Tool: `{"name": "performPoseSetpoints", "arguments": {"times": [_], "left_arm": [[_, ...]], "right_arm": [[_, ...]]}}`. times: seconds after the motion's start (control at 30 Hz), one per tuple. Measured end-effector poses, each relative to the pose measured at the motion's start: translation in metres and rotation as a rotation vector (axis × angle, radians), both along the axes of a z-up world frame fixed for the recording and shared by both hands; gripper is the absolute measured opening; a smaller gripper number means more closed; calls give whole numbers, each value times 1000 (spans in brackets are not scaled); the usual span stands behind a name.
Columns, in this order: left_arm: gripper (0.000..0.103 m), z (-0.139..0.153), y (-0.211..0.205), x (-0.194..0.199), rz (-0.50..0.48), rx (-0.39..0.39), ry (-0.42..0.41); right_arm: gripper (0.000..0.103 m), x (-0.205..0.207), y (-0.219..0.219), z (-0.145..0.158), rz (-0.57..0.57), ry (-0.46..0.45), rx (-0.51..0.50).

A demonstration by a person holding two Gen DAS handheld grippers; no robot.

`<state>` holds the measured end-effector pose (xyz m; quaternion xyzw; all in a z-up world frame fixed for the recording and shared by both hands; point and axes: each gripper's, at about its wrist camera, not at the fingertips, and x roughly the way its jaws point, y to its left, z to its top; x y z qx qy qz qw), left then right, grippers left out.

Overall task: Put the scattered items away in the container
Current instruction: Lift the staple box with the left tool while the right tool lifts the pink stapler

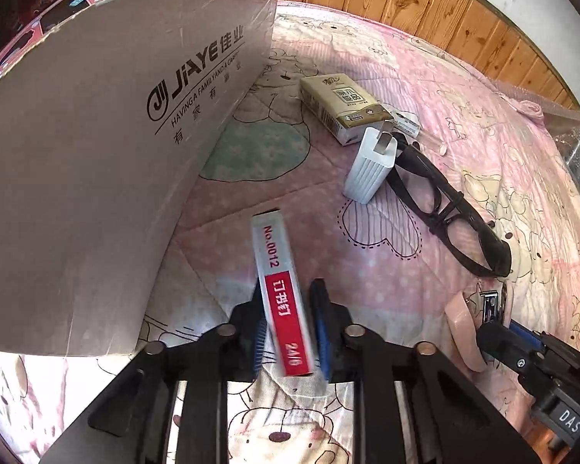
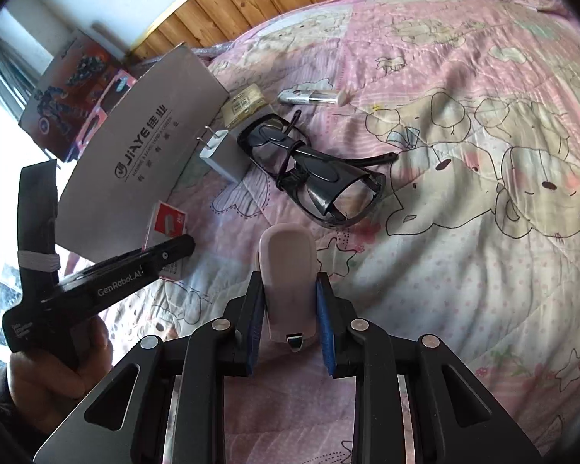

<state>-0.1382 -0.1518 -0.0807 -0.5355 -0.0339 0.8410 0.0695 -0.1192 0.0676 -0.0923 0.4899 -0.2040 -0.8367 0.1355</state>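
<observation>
Left wrist view: mounted behind the left tool [image 1: 288, 309], looking forward along its fingers and down at the bed [image 1: 367, 255] from close range. The box [image 1: 108, 178] wall fills the frame ahead-left of the tool; the glasses [image 1: 440, 201] lie ahead-right.

Right wrist view: mounted behind the right tool [image 2: 288, 301], facing forward and down at the bed [image 2: 464, 232], also close. The glasses [image 2: 317, 178] lie just ahead; the box [image 2: 143, 162] stands further ahead-left.

Shared ground: both views take in the box, glasses, charger [image 1: 371, 166] [image 2: 222, 152] and tissue pack [image 1: 344, 110] [image 2: 245, 102]. Each view catches the other tool at its edge: the right tool [image 1: 495, 332] far right, the left tool [image 2: 170, 251] far left.
</observation>
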Motion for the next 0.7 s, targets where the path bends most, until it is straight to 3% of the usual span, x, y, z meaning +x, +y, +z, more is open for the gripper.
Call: {"name": "performPoseSetpoints", "arguments": {"times": [0.2, 0.7], "left_arm": [[15, 13, 4, 16, -50, 9, 13], [15, 39, 24, 30, -147, 19, 89]], "right_arm": [[26, 4, 4, 7, -21, -18, -33], [26, 47, -8, 39, -69, 14, 51]]}}
